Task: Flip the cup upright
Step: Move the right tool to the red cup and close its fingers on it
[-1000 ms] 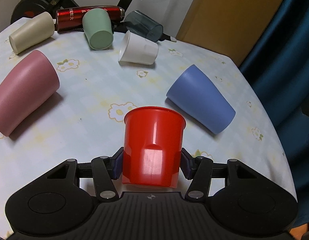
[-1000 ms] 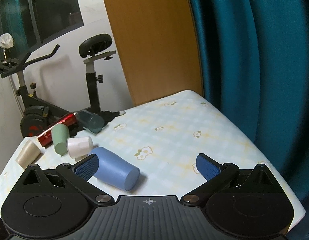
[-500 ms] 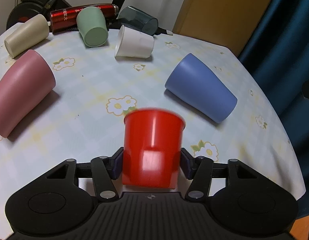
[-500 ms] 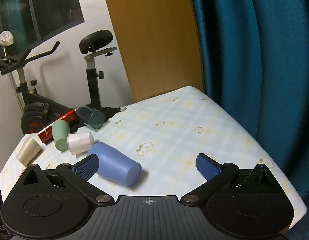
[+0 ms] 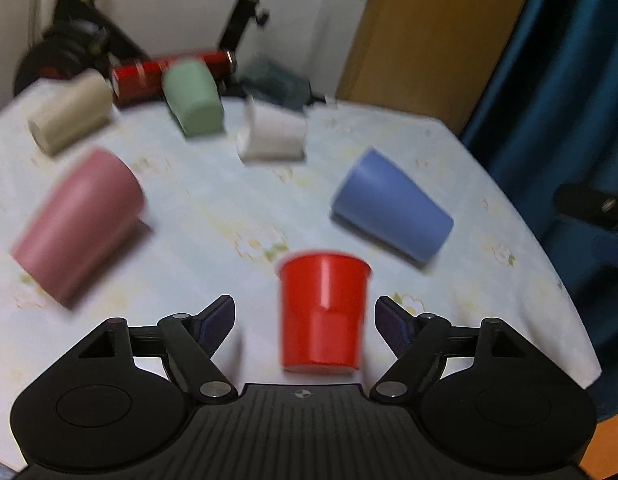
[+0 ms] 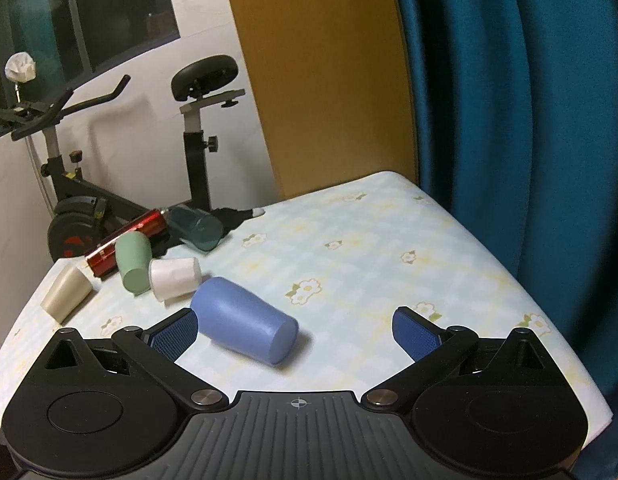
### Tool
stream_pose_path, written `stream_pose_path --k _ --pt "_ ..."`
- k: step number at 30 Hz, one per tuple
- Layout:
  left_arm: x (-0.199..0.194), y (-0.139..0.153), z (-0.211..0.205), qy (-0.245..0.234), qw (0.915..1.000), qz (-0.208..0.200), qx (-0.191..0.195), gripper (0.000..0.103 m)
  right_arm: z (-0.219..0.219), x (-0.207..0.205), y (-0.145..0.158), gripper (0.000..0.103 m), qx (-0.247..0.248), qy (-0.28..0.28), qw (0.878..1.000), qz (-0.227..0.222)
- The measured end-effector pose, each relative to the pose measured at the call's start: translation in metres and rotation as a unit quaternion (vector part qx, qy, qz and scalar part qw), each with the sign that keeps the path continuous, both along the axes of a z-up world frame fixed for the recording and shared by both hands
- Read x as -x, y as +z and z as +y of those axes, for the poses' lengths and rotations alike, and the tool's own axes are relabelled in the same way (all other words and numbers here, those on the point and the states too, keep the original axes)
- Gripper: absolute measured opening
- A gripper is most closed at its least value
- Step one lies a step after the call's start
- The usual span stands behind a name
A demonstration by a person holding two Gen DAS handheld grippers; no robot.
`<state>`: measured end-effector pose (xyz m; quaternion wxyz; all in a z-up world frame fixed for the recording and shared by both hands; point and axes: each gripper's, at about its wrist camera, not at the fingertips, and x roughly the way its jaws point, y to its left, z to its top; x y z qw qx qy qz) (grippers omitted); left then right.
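Note:
In the left wrist view a red plastic cup [image 5: 323,312] stands upright on the flowered tablecloth [image 5: 213,216], wide rim up. My left gripper [image 5: 305,320] is open, its blue pads apart on either side of the cup and not touching it. The view is blurred by motion. A blue cup [image 5: 389,206] lies on its side beyond the red one; it also shows in the right wrist view [image 6: 245,326]. My right gripper [image 6: 295,334] is open and empty, above the table's near edge, the blue cup just past its left finger.
Lying on their sides are a pink cup [image 5: 79,226], a beige cup [image 5: 69,118], a green cup [image 5: 193,98], a white cup [image 5: 273,134], a dark teal cup [image 5: 277,84] and a red bottle [image 5: 169,74]. An exercise bike [image 6: 189,128] stands behind the table, a blue curtain [image 6: 529,100] right.
My left gripper has opened and let go of the red cup, which now stands on the table. The left view has pulled back. The right gripper has drifted slightly forward.

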<state>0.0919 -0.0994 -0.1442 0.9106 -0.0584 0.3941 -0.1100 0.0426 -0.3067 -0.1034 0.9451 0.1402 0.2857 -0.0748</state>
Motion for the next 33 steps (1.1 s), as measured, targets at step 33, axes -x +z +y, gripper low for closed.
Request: stream_pose_path --k 33 --pt "0.05 0.059 0.2 0.267 0.957 -0.1 -0.051 0.084 0.119 -0.051 -0.048 0.1 -0.002 0.179 0.976 0.126"
